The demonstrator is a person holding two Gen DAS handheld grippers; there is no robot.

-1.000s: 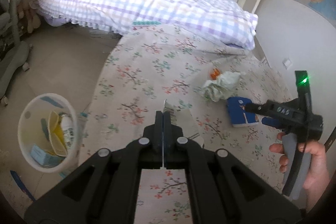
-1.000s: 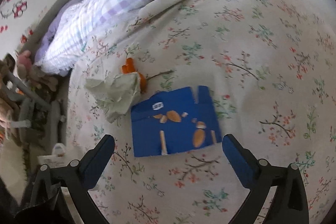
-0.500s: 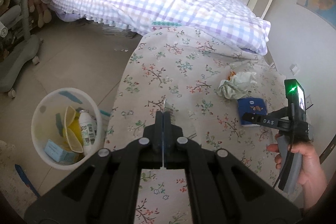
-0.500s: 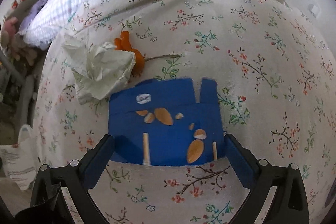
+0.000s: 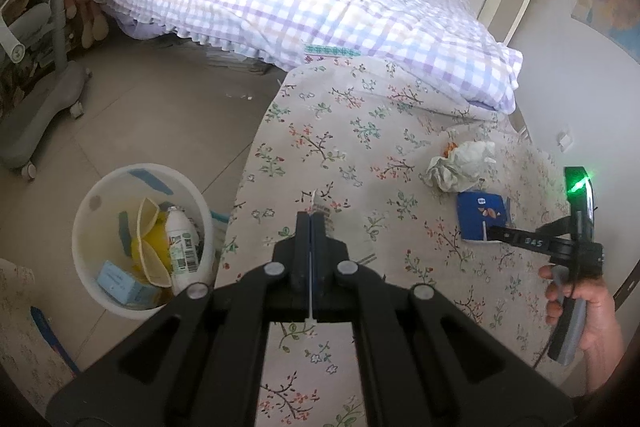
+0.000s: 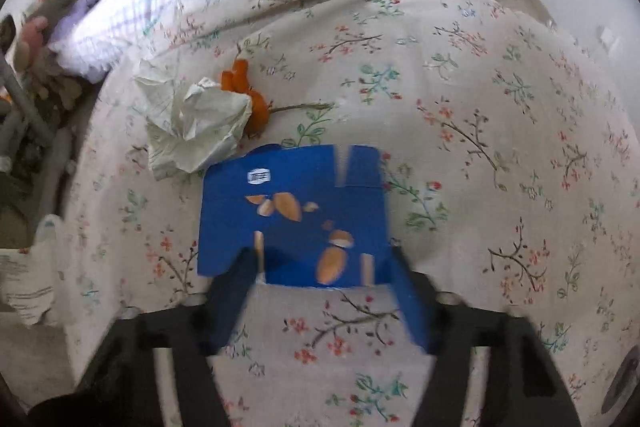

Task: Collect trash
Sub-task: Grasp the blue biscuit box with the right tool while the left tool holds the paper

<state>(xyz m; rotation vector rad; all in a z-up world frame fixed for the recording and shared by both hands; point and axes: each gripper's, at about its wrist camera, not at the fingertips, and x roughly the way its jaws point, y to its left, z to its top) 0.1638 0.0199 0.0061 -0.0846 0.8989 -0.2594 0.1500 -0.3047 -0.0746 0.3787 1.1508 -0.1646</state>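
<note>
- Our right tool [image 6: 320,267] is closing on the blue carton [image 6: 294,211], which lies flat on the floral bedspread [image 6: 480,147]; its near edge sits between the blue fingers [image 6: 230,291], and motion blur keeps us from saying whether the pads press on it yet.
- We judge the step in hand to be this pinch. To do it well, we should let the fingers meet squarely on the carton's two side edges and wait for a firm hold before lifting, since thin card can buckle or slide out.
- We should keep the fingertips from digging into the soft cover, or cloth may be gathered along with the card.
- Our left tool [image 5: 310,227] is clenched, with what looks like a thin pale sheet [image 5: 320,201] caught between its pads.
- The crumpled paper [image 6: 196,123] and orange peel [image 6: 248,95] lie just beyond the carton, the paper touching its far left corner; a straight upward lift should leave them undisturbed.
- The white bin [image 5: 142,239] stands on the floor close to the bed's left edge, already holding a bottle [image 5: 180,245] and other rubbish.
- Between carton and bin the bedspread is bare, so we see open room to carry across; the left tool hangs in that path near the edge, and we should pass around it.
</note>
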